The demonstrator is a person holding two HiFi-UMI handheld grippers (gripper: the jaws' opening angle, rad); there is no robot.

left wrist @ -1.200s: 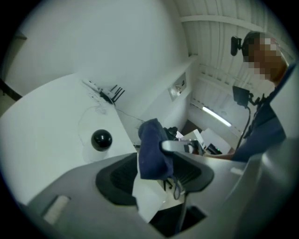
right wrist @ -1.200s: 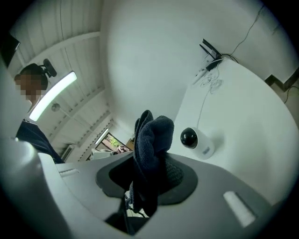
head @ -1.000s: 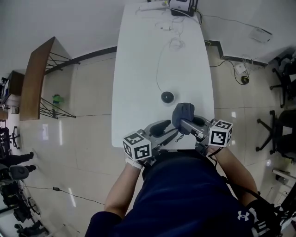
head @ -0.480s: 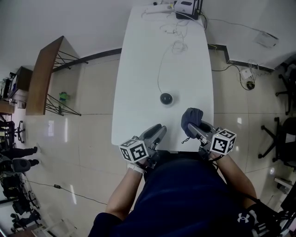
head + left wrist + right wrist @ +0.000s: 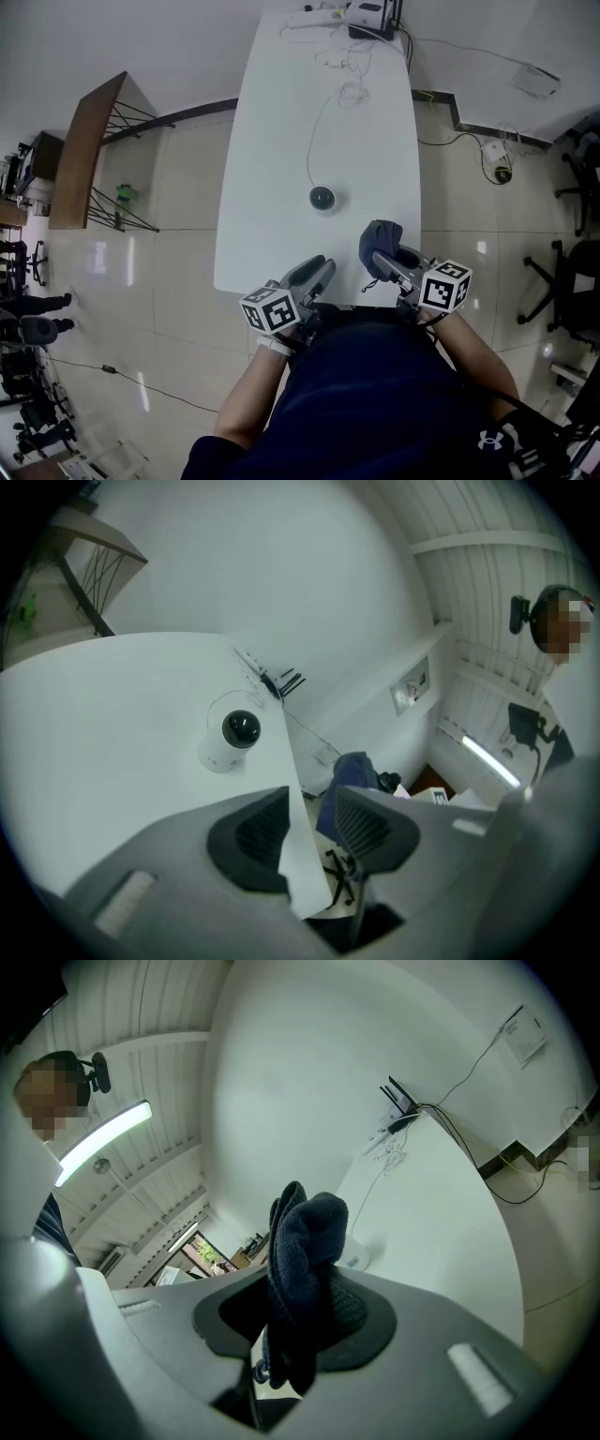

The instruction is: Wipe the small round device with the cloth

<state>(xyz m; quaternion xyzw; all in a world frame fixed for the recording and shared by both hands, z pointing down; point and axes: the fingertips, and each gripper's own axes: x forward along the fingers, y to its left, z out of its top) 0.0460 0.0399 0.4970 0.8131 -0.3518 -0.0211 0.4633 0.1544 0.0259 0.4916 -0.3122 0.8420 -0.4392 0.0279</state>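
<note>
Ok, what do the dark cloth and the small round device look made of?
Dark blue cloth: soft knitted fabric, matte; ribbed texture, limp folds. Small round white device: probably smooth moulded plastic; its black dome is glossy, showing a highlight.

Open tabletop (image 5: 272, 187) around device (image 5: 322, 198) (cable (image 5: 310, 159) behind)

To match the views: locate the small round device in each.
Head view: small round device mid-picture, slightly above centre.
Left gripper view: just left of centre.
Right gripper view: mostly hidden behind the cloth; white edge shows.
Shared landmark: antennaed box at far end.
</note>
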